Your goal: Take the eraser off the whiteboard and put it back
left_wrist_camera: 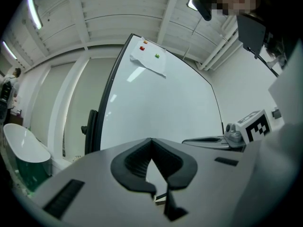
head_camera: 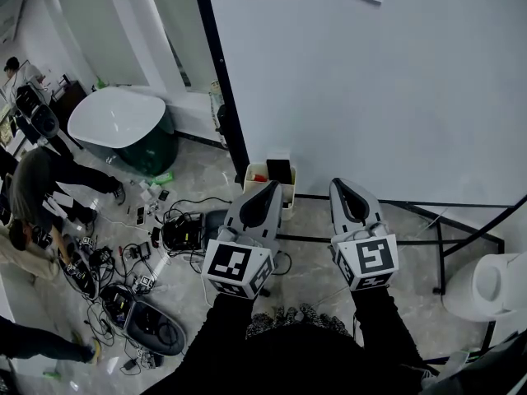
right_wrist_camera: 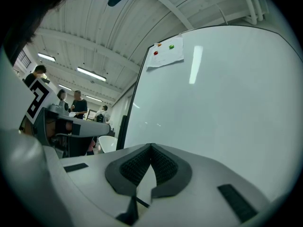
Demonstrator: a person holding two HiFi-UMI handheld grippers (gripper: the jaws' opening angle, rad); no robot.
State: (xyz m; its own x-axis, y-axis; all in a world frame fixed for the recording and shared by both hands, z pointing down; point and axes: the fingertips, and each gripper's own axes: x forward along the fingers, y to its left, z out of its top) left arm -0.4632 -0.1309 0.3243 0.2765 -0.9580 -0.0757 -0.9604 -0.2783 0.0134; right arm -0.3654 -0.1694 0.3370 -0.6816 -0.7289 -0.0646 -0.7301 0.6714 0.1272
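Two smooth tools (head_camera: 272, 186) (head_camera: 340, 184) (ribbed black pads (left_wrist_camera: 136, 161)) face glossy whiteboard (head_camera: 370, 89).

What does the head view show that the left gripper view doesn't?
Only the head view shows the floor: a tangle of cables and gear, a small cream bin at the whiteboard's foot, and the black stand legs. Only the left gripper view shows the ribbed ceiling, plus the red magnet and green magnet on the pinned paper. Both show the whiteboard, the white tub and the right claw, which is shut and empty.
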